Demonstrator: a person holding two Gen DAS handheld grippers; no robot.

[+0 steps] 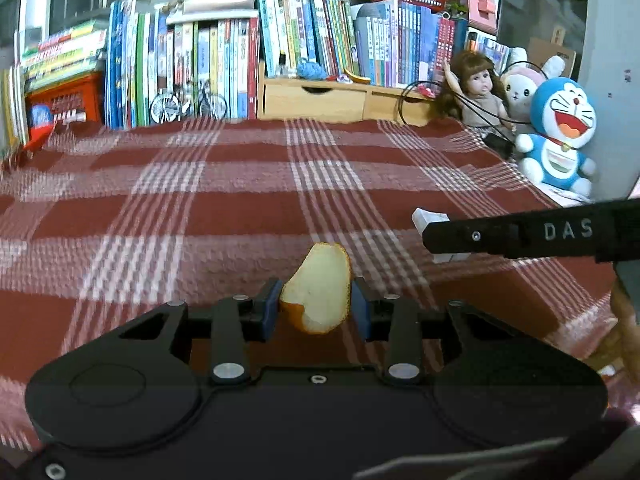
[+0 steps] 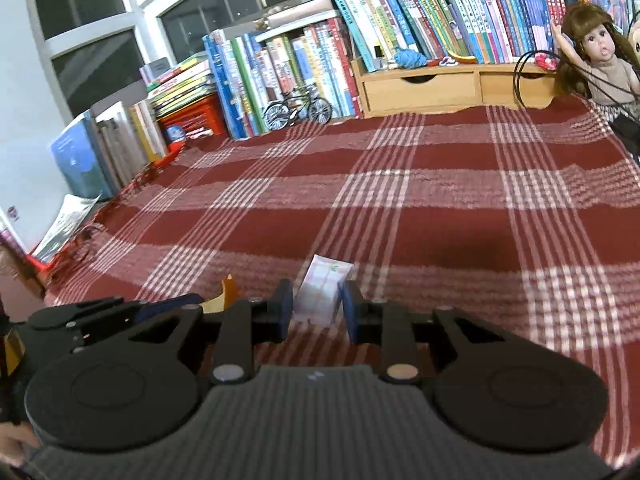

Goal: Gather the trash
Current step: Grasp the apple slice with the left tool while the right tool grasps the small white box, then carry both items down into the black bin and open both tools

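Both grippers had a bit of trash each, so this looked like the pick-up stage. The left gripper [image 1: 316, 306] had its 2 blue-padded fingers [image 1: 269, 310] pinched on a curved piece of orange peel with a pale spongy inside [image 1: 320, 292], standing upright between the pads, probably so it wouldn't slip flat. The right gripper [image 2: 314, 306] was closed on a small crumpled white paper wrapper [image 2: 322, 292], sitting right between its fingers, low over the red and white plaid woven tablecloth [image 2: 400, 220]. No bin in sight.
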